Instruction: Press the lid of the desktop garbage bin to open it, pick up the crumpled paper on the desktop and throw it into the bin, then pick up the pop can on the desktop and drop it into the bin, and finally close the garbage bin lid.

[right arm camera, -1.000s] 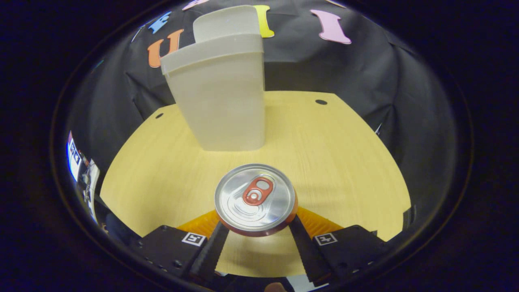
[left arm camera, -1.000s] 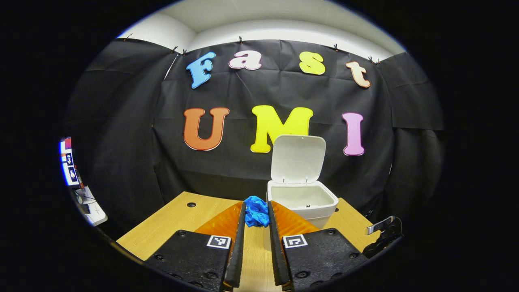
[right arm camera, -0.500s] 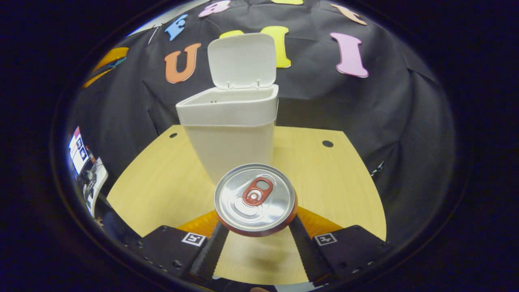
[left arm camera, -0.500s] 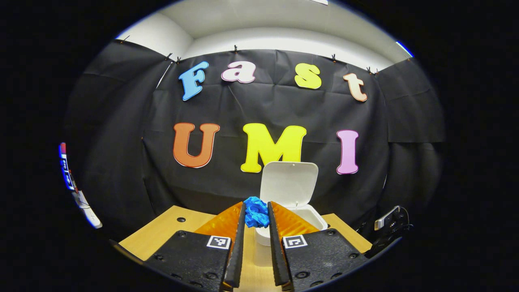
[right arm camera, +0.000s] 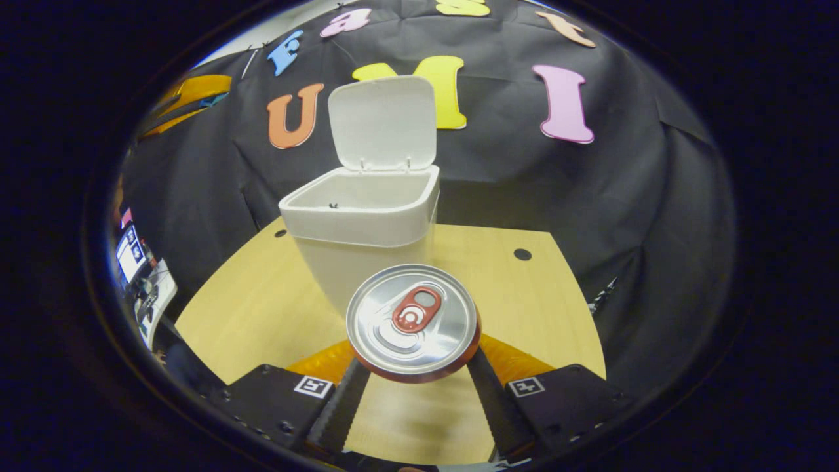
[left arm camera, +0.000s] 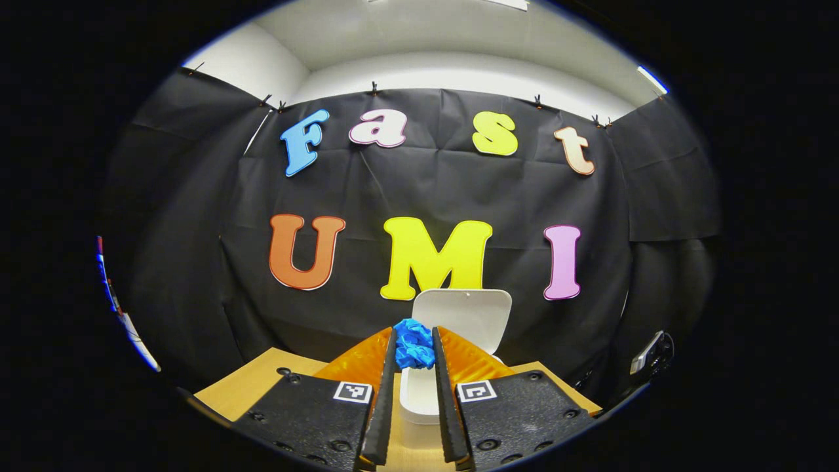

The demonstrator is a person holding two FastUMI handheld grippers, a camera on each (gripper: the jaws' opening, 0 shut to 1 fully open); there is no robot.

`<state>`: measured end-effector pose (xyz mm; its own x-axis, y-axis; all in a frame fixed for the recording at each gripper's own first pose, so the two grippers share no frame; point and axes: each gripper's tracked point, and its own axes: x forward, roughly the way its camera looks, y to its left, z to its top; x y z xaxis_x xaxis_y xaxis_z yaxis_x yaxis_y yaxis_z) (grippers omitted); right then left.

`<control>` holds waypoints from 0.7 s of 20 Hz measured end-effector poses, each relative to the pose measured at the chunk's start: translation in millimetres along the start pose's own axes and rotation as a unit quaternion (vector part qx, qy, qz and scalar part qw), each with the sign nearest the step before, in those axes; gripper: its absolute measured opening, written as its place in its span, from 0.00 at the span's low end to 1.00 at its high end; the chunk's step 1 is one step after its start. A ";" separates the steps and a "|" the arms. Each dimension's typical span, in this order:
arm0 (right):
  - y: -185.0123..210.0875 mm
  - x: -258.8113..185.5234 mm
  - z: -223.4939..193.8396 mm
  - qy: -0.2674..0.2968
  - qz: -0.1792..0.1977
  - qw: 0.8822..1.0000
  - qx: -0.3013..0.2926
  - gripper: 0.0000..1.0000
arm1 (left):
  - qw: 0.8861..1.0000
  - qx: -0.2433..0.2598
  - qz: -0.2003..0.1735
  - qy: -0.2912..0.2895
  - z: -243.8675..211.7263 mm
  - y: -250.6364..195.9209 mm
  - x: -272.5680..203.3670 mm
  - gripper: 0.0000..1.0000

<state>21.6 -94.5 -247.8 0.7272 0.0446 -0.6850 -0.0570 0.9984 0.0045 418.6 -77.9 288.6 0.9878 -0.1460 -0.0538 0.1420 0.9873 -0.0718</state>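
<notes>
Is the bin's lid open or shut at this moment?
Open. In the right gripper view the lid stands upright behind the bin, hinged at the back rim, and the bin's hollow inside shows.

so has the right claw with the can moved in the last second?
Yes. The right claw, shut on the pop can, has risen: the bin was seen side-on, now its rim sits lower and its inside shows.

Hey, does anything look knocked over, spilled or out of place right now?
Nothing stands out. The bin stands upright on the table with its lid open. The left gripper holds the blue paper, the right gripper the can.
</notes>
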 end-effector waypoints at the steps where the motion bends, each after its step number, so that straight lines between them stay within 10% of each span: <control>1: -3.1 0.2 -1.8 0.001 -0.002 1.000 0.000 0.82 | 1.000 -0.003 -0.006 0.002 -1.2 -6.3 4.1 0.33; 14: -32.7 -1.1 -3.1 0.007 -0.011 1.000 0.024 0.82 | 0.999 -0.004 -0.034 0.034 -32.8 -31.3 72.4 0.29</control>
<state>20.6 -127.3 -249.5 0.7179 0.0220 -0.6958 -0.0073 0.9997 0.0241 483.6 -121.4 254.3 0.9690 -0.2176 -0.1166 0.2084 0.9742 -0.0861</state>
